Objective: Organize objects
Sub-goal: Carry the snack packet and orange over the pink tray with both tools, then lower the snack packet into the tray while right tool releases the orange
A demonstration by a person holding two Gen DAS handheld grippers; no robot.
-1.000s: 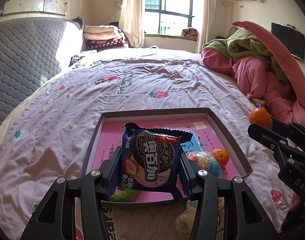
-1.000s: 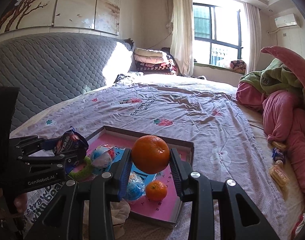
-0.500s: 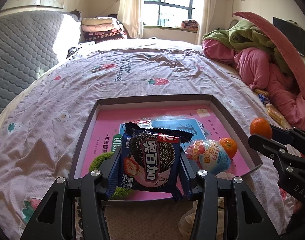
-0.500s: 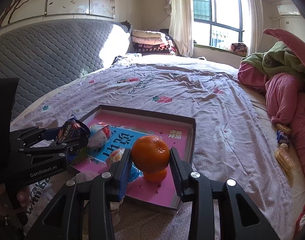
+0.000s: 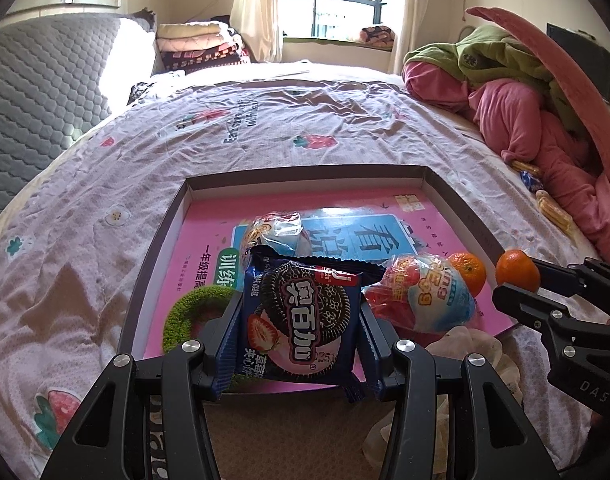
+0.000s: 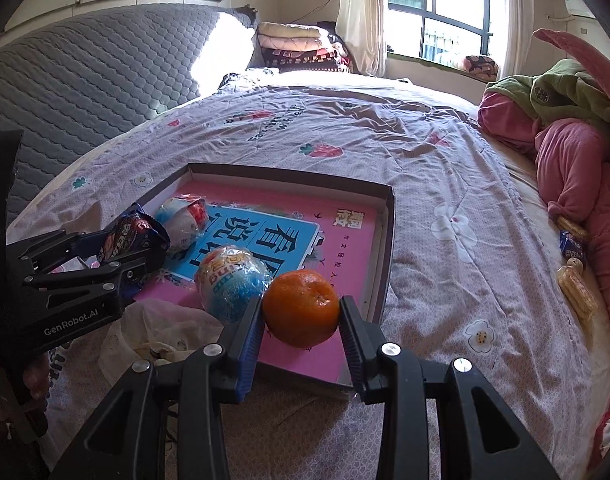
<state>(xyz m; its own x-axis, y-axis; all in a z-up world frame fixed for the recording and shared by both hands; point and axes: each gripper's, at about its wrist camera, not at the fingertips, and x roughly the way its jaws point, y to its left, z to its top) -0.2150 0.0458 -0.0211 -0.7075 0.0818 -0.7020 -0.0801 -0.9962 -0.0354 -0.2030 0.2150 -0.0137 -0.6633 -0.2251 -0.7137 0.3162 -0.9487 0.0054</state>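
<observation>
Left claw [image 5: 301, 320] grips cookie pack [image 5: 303, 320], right claw [image 6: 301, 312] orange [image 6: 301, 307], hiding tray [image 6: 389, 240] front.

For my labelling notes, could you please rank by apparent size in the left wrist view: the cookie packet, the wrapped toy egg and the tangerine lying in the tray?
1. Cookie packet, though closest to the camera.
2. Wrapped toy egg.
3. Tangerine lying in the tray, clearly smallest.

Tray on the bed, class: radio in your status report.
Left gripper shut on cookie pack. Right gripper shut on orange. Both over tray; wrapped egg nearby.
</observation>
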